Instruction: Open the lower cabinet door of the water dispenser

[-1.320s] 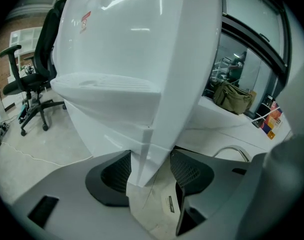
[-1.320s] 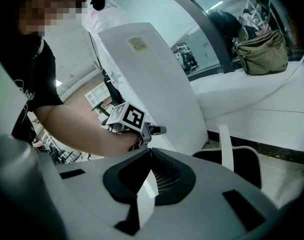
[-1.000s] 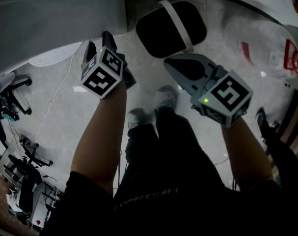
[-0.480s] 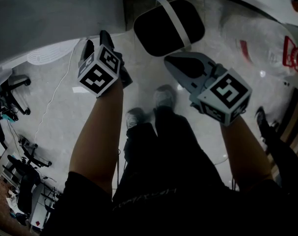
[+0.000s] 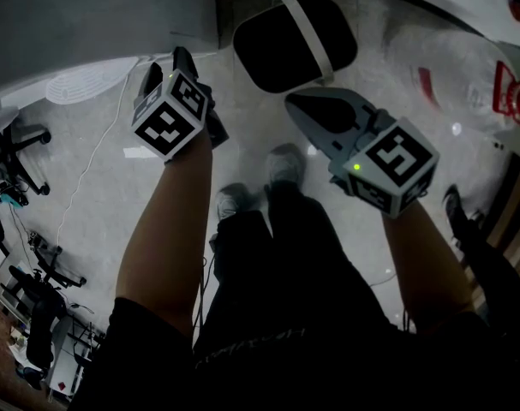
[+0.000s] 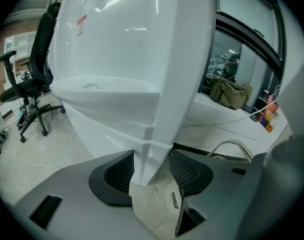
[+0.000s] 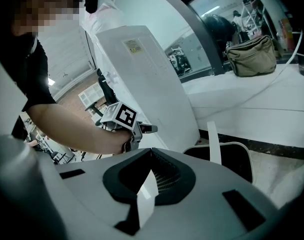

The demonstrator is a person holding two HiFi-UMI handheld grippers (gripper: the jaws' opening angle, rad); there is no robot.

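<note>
Head view: left tongs [image 5: 181, 62] reach ahead to the tall white plastic water dispenser [image 5: 97, 15]. Their marker cube sits a little further left than a second ago. The right tongs [image 5: 295, 104] hang well apart to the right, much where they were. A black white-rimmed bin [image 5: 285, 45] lies just beyond their tips.

Left gripper view: the tongs [image 6: 152, 170] are clamped on the dispenser's white lower corner edge [image 6: 159, 134], which stands upright between the pads and ends just below them. A black office chair [image 6: 34, 79] stands far to their left. An olive fabric bag [image 6: 230, 93] rests on the white counter [image 6: 227, 121] to their right.

Right gripper view: the tongs [image 7: 149, 176] are drawn together to a narrow pale slit and hold nothing. Ahead and left of them, the left tongs [image 7: 147, 128] meet the dispenser's [image 7: 146, 79] side. The bin [image 7: 227, 159] sits ahead to the right.
</note>
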